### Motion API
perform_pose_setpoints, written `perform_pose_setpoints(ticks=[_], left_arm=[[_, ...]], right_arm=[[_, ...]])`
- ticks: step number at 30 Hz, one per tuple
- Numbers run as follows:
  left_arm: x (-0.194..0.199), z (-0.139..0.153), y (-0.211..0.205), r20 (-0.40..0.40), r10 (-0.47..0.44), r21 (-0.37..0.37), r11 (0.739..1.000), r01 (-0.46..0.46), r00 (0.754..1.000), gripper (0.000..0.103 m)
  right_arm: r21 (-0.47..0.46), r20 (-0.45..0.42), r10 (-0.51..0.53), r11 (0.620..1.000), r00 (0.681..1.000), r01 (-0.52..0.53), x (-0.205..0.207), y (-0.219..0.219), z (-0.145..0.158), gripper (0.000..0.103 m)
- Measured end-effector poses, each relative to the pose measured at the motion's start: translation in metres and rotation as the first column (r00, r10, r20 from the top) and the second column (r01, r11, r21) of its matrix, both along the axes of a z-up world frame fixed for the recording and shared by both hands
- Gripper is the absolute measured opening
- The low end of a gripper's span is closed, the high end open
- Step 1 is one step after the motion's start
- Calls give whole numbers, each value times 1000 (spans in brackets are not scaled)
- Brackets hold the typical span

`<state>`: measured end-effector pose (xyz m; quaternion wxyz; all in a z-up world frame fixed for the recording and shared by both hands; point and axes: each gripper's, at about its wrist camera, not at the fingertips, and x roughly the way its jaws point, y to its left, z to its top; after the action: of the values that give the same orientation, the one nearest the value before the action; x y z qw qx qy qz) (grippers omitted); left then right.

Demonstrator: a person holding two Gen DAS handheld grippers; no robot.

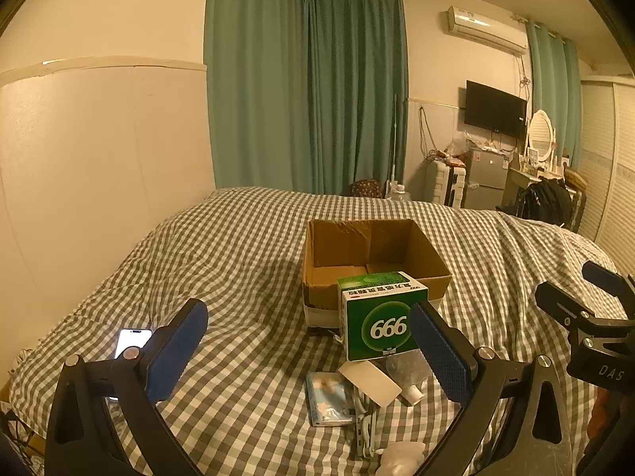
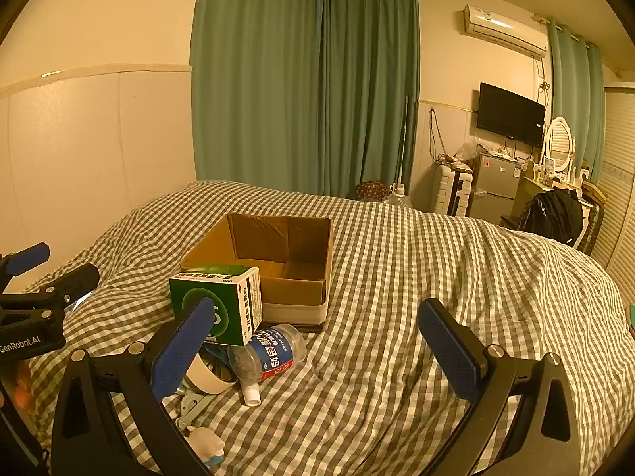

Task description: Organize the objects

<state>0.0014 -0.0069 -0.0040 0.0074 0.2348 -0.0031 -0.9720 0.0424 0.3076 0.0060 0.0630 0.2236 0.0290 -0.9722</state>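
Now, with both claws, left (image 1: 307, 351) and right (image 2: 311, 349), spread wide and empty above the bed (image 2: 397, 277), we should square the left one around the green box (image 1: 379, 319) leaning against the carton (image 1: 430, 267), then lift it in.

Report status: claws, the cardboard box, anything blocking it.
Left claw open, empty. Right claw open, empty. Cardboard box open-topped, nothing visible inside. Green carton stands against its near side, over the clutter.

Checked bed (image 1: 238, 246) bearing cardboard box (image 1: 428, 261)
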Motion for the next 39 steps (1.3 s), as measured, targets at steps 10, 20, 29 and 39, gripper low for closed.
perform_pose_setpoints(ticks=[10, 20, 29, 39], left_arm=[[-3, -1, -7, 9, 12, 31, 999, -12, 1000, 103], [-1, 0, -4, -1, 0, 20, 1000, 0, 1000, 103], [-9, -10, -1, 43, -5, 10, 1000, 4, 999, 103], [-35, -74, 22, 253, -79, -5, 997, 83, 964, 103]], right_arm=[[-3, 1, -1, 1000, 1000, 1, 0, -1, -1, 103], [-3, 1, -1, 1000, 1000, 1, 0, 0, -1, 103], [10, -2, -9, 1000, 1000, 9, -2, 0, -1, 103], [30, 31, -32, 999, 999, 31, -9, 7, -19, 103]])
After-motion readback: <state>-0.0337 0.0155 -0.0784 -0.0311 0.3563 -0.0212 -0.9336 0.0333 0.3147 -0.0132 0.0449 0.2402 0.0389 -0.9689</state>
